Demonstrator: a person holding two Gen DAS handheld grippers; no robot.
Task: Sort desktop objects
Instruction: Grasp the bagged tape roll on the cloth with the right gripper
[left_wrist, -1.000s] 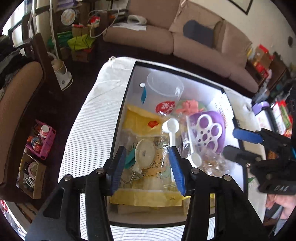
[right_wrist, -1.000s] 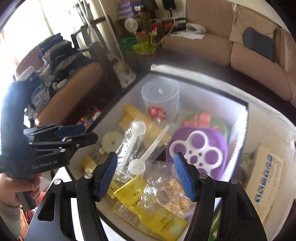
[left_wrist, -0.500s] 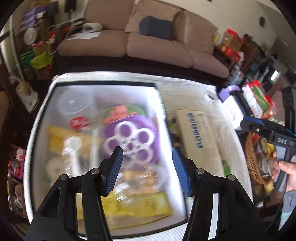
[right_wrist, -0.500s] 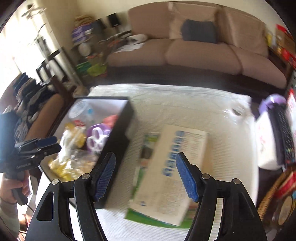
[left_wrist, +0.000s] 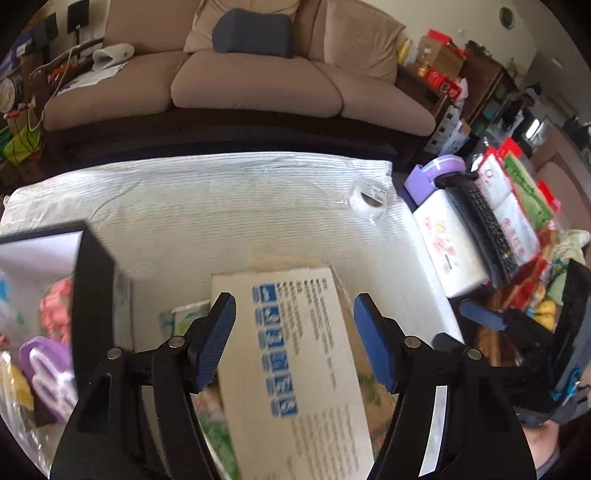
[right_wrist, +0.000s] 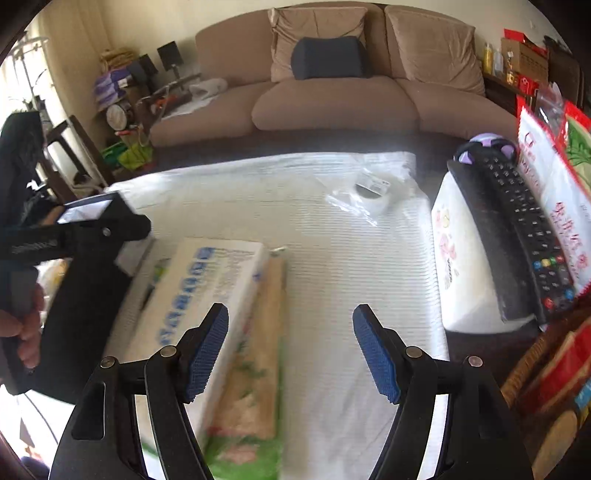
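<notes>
A flat white box with blue print (left_wrist: 295, 354) lies on the white ribbed table cover, on top of a green-and-tan packet (right_wrist: 255, 391). My left gripper (left_wrist: 293, 341) hovers over the box, jaws opening, nothing between the pads. My right gripper (right_wrist: 290, 350) hangs over the bare cover just right of the box (right_wrist: 199, 295), jaws opening and empty. The black bin (left_wrist: 94, 295) with a purple moulded tray (left_wrist: 48, 373) and bags stands at the left. A small clear packet with a tape roll (left_wrist: 369, 197) lies at the far right of the cover.
A white tissue pack (right_wrist: 465, 258) bearing a black remote (right_wrist: 517, 229) sits at the table's right edge, with red and green bags (right_wrist: 554, 177) behind. A wicker basket (right_wrist: 535, 369) is at the right. A brown sofa (left_wrist: 251, 81) runs along the far side.
Both grippers swung right, from above the bin's contents to over the white box and the cover. Both sets of jaws stand wider than before.
</notes>
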